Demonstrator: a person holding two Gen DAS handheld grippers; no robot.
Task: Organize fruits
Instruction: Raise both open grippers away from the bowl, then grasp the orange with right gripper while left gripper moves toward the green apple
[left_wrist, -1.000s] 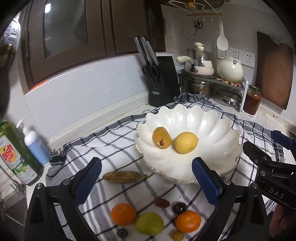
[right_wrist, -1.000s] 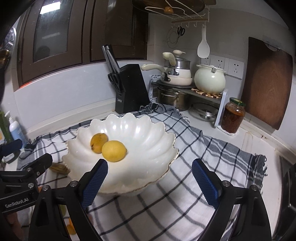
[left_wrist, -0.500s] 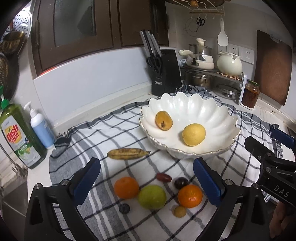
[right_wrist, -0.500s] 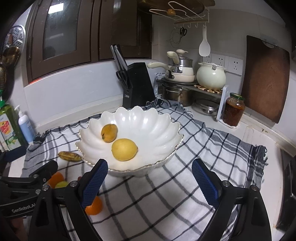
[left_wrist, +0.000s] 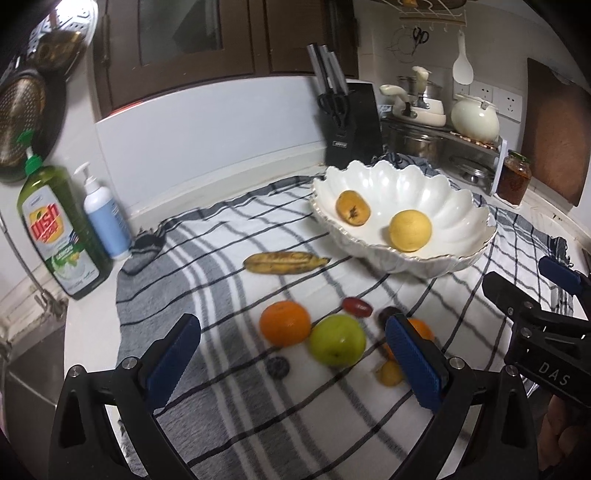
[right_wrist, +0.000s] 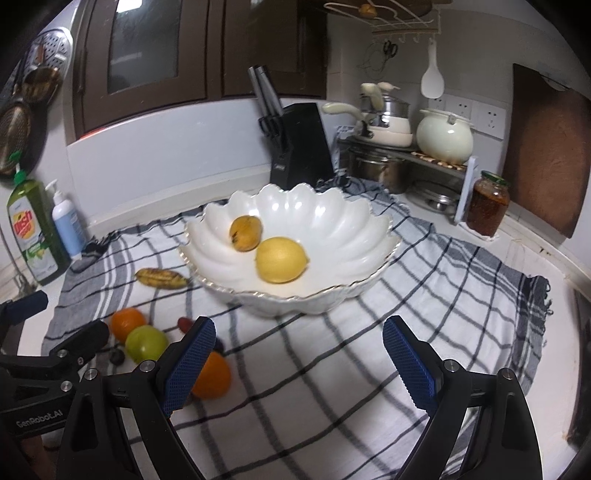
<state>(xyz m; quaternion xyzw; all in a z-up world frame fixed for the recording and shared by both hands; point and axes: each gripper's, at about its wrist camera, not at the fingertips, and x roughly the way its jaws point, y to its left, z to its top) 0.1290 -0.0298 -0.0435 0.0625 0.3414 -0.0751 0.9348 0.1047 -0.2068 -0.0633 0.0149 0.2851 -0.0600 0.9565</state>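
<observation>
A white scalloped bowl (left_wrist: 461, 206) (right_wrist: 332, 218) on a checked cloth holds a lemon (left_wrist: 410, 230) (right_wrist: 281, 260) and a small brown-spotted fruit (left_wrist: 352, 207) (right_wrist: 245, 233). On the cloth in front lie a spotted banana (left_wrist: 284, 262) (right_wrist: 161, 278), two oranges (left_wrist: 284, 322) (right_wrist: 211, 376), a green apple (left_wrist: 337, 340) (right_wrist: 146, 343), a red grape (left_wrist: 356, 307) and several small dark and yellow fruits. My left gripper (left_wrist: 295, 362) is open and empty above the loose fruit. My right gripper (right_wrist: 299, 362) is open and empty in front of the bowl.
A dish soap bottle (left_wrist: 55, 229) and a pump bottle (left_wrist: 105, 218) stand at the left by the sink edge. A black knife block (left_wrist: 351, 122), pots on a rack (right_wrist: 391, 147), a jar (right_wrist: 487, 206) and a wooden board (right_wrist: 543, 147) line the back wall.
Both grippers have pulled back and up from the bowl. The bowl looks farther away and the loose fruit on the cloth has come fully into view. Both stay open.
</observation>
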